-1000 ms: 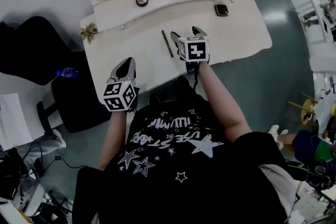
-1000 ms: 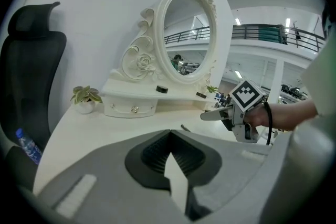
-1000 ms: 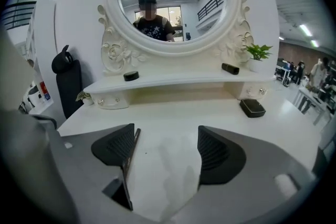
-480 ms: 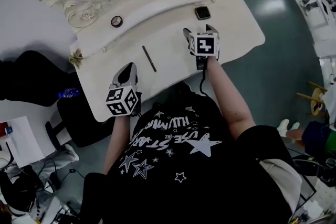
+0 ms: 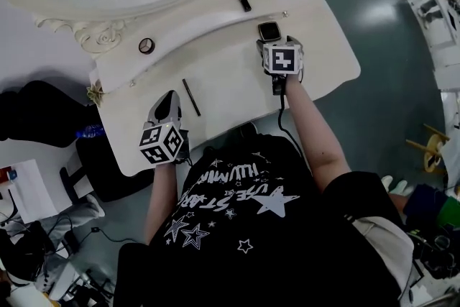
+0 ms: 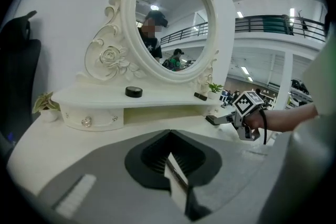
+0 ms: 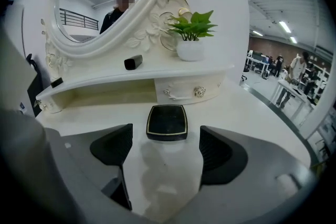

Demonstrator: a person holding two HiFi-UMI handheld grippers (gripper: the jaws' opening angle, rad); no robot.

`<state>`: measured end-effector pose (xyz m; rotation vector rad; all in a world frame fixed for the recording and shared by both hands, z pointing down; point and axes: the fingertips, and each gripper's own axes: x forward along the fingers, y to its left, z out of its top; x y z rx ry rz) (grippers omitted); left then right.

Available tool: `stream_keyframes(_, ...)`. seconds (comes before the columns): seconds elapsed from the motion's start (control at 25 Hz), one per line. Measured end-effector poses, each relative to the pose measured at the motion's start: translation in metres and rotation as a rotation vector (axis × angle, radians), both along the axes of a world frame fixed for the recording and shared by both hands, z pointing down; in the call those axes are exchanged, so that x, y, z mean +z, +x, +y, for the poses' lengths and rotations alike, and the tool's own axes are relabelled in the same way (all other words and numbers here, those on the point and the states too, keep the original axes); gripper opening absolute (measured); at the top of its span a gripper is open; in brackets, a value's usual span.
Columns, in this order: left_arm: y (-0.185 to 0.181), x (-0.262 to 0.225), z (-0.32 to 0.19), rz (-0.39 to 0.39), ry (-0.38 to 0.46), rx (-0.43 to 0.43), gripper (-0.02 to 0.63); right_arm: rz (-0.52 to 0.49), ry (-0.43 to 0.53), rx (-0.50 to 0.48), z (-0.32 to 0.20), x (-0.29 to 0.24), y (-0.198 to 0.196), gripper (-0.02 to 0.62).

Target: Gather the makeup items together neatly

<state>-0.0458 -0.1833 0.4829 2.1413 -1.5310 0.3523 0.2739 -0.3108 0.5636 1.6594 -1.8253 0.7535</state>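
Bright even overhead light; fisheye edges; soft shadows

The left gripper (image 6: 170, 144) had its fingers pressed together with nothing between them, pointing across the white worktop (image 6: 63, 136) toward 12 o'clock. There an oval mirror (image 6: 170, 18) in a carved frame stood above a shelf (image 6: 94, 96). On the shelf lay a round black compact (image 6: 133, 92) (at about 11 o'clock) and, near 1 o'clock, a small dark tube (image 6: 200, 96) beside a potted plant (image 6: 214, 86). At 3 o'clock the right gripper (image 6: 214, 119) reached low over the worktop.
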Motion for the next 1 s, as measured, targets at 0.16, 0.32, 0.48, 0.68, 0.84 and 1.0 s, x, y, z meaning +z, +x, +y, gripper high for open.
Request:
stream_keyframes(0.16, -0.004, 0.004, 0.001, -0.002, -0.018, -0.076, 0.002, -0.01, -0.015, -0.031, -0.018, 0.008, 0.002, 0.426)
stream_keyframes(0.32, -0.006, 0.008, 0.003, -0.011, -0.026, -0.123, 0.002, -0.005, -0.033, -0.054, -0.033, 0.015, 0.001, 0.425)
stream_keyframes(0.48, -0.009, 0.011, 0.01, -0.013, -0.043, -0.157, 0.002, 0.008, -0.053, -0.048, -0.035, 0.02, 0.004, 0.413)
stream_keyframes(0.68, -0.019, 0.009, 0.016, -0.009, -0.04, -0.185, 0.002, 0.019, -0.055, -0.067, -0.035, 0.018, 0.0, 0.353)
stream_keyframes(0.84, -0.026, 0.013, 0.021, 0.003, -0.048, -0.176, 0.002, 0.035, -0.069, -0.076, -0.031, 0.015, 0.0, 0.353)
stream_keyframes(1.0, -0.034, 0.013, 0.026, 0.018, -0.048, -0.151, 0.002, 0.045, -0.044, -0.062, -0.021, 0.0, -0.006, 0.351)
